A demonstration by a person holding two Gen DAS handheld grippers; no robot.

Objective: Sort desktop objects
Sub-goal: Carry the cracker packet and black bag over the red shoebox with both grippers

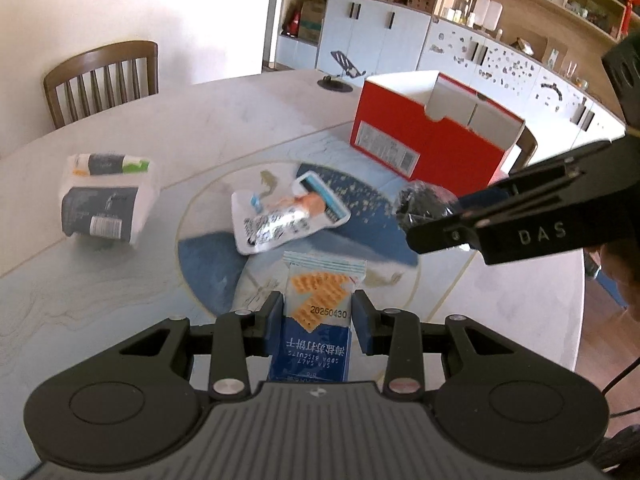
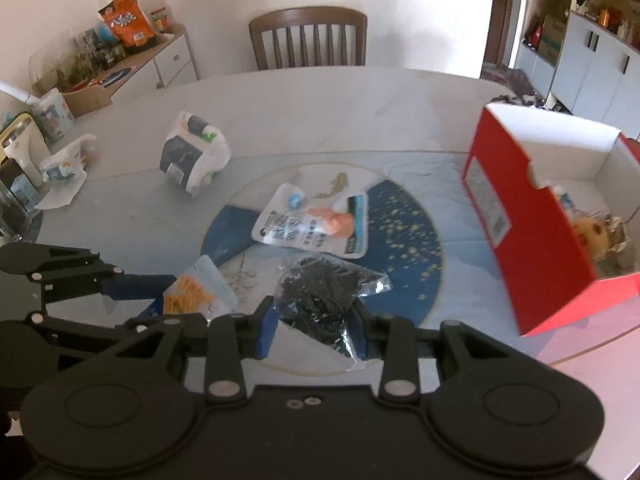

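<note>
Both jaws clamp packets: left gripper (image 1: 317, 322) biscuits (image 1: 320, 312), right gripper (image 2: 315, 326) clear bag (image 2: 324, 292).

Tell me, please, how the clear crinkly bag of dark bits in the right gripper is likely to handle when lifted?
The clear crinkly bag of dark bits probably flops: its film is creased and its corner trails loose past the right gripper. It looks light for its size. The glossy film may slip, so the grip could be insecure.
</note>
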